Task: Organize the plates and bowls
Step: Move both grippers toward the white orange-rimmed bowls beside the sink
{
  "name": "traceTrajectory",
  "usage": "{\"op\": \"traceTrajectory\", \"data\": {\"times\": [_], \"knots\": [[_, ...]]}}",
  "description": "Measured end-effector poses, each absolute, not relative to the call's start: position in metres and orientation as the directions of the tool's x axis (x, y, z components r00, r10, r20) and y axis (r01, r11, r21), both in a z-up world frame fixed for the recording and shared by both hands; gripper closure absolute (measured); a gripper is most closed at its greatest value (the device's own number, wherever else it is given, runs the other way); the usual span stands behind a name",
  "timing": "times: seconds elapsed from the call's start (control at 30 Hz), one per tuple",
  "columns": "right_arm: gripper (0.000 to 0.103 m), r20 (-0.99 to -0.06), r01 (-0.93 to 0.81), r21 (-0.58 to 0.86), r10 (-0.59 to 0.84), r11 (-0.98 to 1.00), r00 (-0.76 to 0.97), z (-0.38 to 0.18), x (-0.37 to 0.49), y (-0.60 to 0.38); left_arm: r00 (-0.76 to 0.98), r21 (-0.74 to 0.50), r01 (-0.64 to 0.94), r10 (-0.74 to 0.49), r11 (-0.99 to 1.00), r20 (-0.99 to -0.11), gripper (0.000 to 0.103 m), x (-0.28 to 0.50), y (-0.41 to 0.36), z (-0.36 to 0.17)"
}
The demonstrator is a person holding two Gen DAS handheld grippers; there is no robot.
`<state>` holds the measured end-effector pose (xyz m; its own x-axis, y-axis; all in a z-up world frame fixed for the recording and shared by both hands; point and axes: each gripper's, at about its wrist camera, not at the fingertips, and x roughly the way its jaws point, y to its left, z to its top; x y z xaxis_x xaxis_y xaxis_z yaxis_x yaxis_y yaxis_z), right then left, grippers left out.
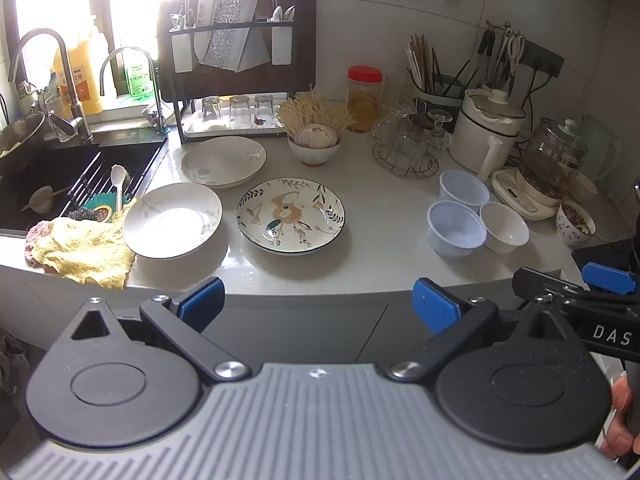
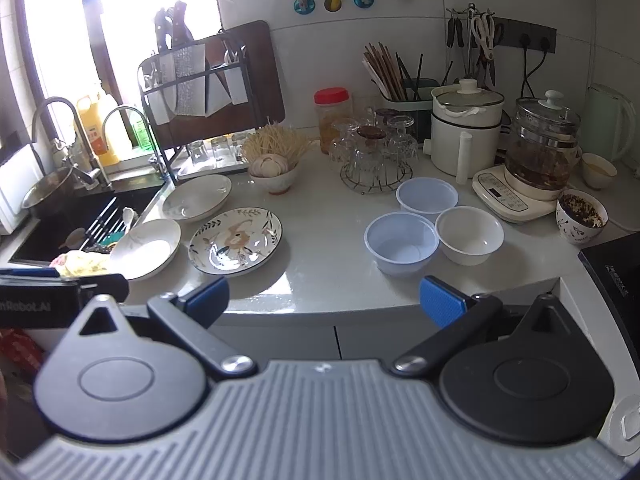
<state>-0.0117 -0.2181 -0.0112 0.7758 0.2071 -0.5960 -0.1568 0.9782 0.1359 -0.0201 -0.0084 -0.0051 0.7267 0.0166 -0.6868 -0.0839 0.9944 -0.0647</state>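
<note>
White counter (image 1: 380, 216) lies bare between the floral plate (image 1: 290, 215) and three small bowls (image 2: 430, 226), up to its front edge. Two pale plates (image 1: 173, 220) sit beside the sink (image 1: 48, 184). Left tongs (image 1: 318, 304) and right tongs (image 2: 325, 300) hang spread, empty. Only the right view shows the small cup (image 2: 599, 170) behind the kettle (image 2: 540, 148). A glass rack (image 2: 376, 156) crowds the back.

The right tongs (image 1: 608, 280) are showing only in part at the left wrist view's right edge, so their jaws cannot be read. A hand (image 1: 620, 420) is being cut off there too. The cloth (image 2: 82, 262) is lying half hidden behind the left tongs' body in the right wrist view. The window (image 1: 60, 0) is glaring white, washing out the bottles (image 1: 80, 76) before it. Print on the cooker panel (image 2: 500, 196) is staying too small to read.
</note>
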Motion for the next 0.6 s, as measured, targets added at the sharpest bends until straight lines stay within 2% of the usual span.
{"op": "traceTrajectory", "data": {"times": [0.6], "knots": [[0.000,-0.606,-0.170,0.140,0.221,0.975,0.764,-0.0121,-0.0091,-0.2121,0.746,-0.056,-0.075,0.019,0.996,-0.665,0.001,-0.0254,-0.0067,-0.0036]]}}
